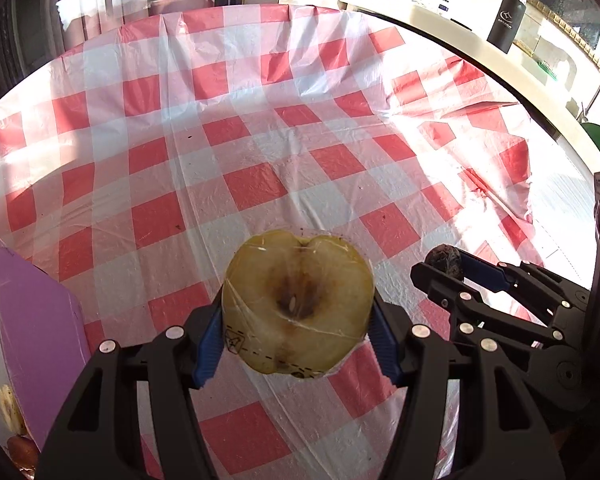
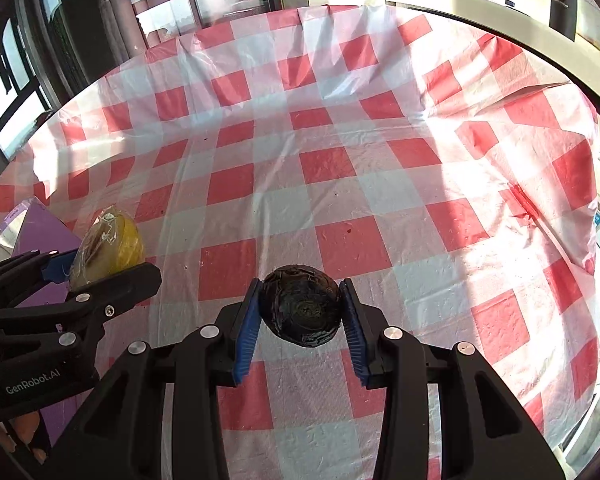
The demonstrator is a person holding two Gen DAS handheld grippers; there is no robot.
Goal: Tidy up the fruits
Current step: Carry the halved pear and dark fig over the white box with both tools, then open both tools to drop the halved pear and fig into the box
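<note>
Right wrist view: left hand-held gripper [image 2: 100, 268] body reads "GenRobot.AI".

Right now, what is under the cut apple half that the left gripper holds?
Under the apple half, held in the left gripper, only the red and white checked tablecloth shows. The cloth directly beneath is covered by the fruit, and the table itself is hidden.

Purple box [image 1: 40, 344] cut off left; contents possibly fruit.

"GenRobot.AI" in pale letters on black plastic left gripper [image 2: 96, 276] body, white logo on black cylindrical bottle [image 1: 506, 22], wording too small to read
</note>
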